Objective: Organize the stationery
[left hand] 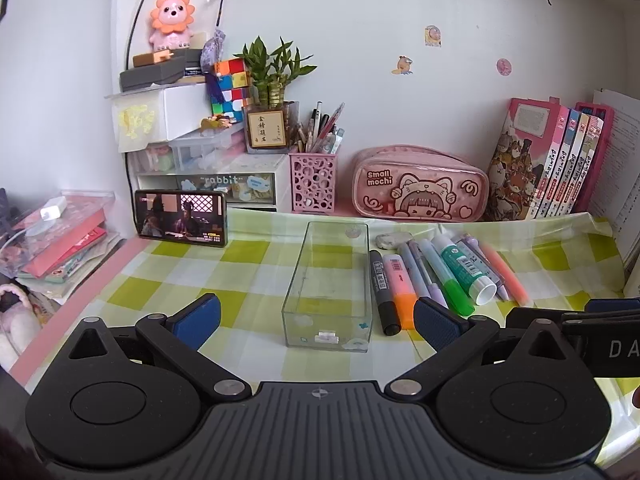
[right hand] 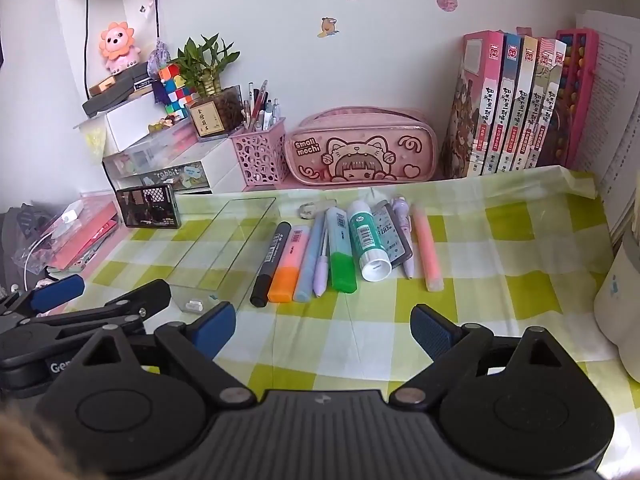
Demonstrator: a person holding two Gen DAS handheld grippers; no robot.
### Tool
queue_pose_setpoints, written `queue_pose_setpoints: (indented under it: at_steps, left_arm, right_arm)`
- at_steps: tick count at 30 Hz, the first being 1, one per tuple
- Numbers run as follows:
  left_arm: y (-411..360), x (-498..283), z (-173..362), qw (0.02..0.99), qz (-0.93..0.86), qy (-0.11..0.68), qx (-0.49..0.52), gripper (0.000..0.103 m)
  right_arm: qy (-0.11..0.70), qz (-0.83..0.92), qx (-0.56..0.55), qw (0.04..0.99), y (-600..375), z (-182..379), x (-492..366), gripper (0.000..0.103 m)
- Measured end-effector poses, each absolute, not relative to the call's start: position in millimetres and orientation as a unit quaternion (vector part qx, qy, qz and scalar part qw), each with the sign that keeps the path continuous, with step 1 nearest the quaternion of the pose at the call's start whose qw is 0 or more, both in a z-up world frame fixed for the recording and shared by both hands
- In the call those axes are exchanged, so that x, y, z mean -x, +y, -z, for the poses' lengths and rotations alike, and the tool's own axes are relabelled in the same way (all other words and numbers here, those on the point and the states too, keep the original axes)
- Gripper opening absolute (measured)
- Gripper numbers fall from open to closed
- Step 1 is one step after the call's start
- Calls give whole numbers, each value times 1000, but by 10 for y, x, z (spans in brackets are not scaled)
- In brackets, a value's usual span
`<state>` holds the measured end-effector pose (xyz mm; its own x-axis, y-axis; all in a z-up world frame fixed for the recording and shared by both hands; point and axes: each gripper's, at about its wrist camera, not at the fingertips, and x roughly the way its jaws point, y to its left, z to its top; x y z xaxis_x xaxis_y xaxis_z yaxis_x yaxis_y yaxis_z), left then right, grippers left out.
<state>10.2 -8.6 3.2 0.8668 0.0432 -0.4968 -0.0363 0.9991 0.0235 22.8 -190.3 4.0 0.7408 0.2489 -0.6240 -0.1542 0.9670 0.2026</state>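
A clear empty plastic box point(left hand: 330, 280) point(right hand: 224, 248) lies on the green checked cloth. Right of it lies a row of stationery: a black marker point(left hand: 382, 292) point(right hand: 270, 264), an orange highlighter point(left hand: 400, 288) point(right hand: 288, 266), a blue pen point(right hand: 310, 256), a green highlighter point(left hand: 452, 276) point(right hand: 340, 252), a glue stick point(left hand: 466, 266) point(right hand: 366, 240), a purple pen point(right hand: 402, 236) and a pink highlighter point(left hand: 506, 276) point(right hand: 426, 248). My left gripper point(left hand: 318, 322) is open and empty, just before the box. My right gripper point(right hand: 322, 330) is open and empty, short of the row.
A phone point(left hand: 182, 218) stands at the back left. A pink pen holder point(left hand: 314, 182), a pink pencil case point(left hand: 420, 188) and books point(left hand: 552, 164) line the wall. A white container point(right hand: 620, 300) stands at the right edge. Drawers point(left hand: 208, 176) stack at back left.
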Motion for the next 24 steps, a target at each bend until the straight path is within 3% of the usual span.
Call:
queue_pose_setpoints:
  at_steps: [24]
  left_arm:
    - [-105, -144, 48, 963, -21, 268, -12, 98]
  right_arm:
    - [349, -110, -69, 928, -1893, -20, -248, 85]
